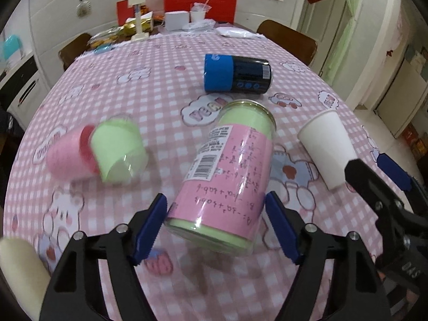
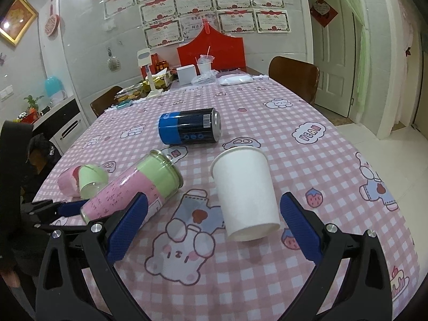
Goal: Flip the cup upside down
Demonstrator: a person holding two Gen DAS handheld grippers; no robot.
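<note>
- On the checked surface (image 2: 267,281), a white paper cup (image 2: 244,192) lay tipped, light and crushable.
- Right tool (image 2: 214,227) gaped wide, empty, flanking its base.
- Left tool (image 1: 215,224) gaped empty too.

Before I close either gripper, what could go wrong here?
The pink-and-green cup lies on its side between the open left gripper; a poor squeeze could roll it toward the small pink-and-green cup.

The white paper cup looks thin, so the open right gripper may crush it.

The two grippers work close together and could collide.
</note>
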